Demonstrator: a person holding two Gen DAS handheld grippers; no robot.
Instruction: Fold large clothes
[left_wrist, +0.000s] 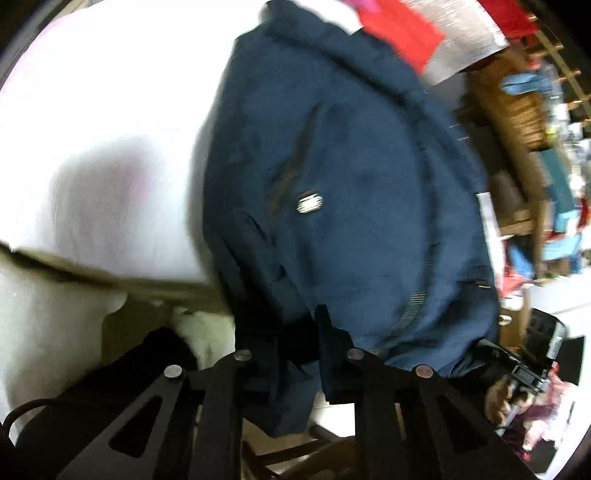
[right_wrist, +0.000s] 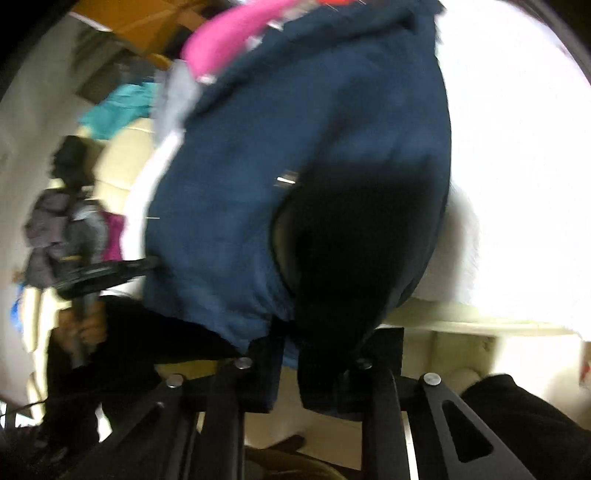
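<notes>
Gripping navy jacket hem, both grippers

Left gripper (left_wrist: 295, 332) is nearly closed, pads clamped on the hem of the navy jacket (left_wrist: 351, 166). Right gripper (right_wrist: 321, 354) is likewise pinched on the jacket (right_wrist: 277, 166) hem. Jacket hangs over the edge of the white table (left_wrist: 92, 129). Red cloth (left_wrist: 399, 29) and pink cloth (right_wrist: 229, 37) lie beyond the jacket's far end. Frames blurred.

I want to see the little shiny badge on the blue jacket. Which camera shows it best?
The left wrist view: the silver badge sits mid-frame on the navy jacket, blurred but whole. The right wrist view shows only a thin bright sliver beside a dark fold.
</notes>
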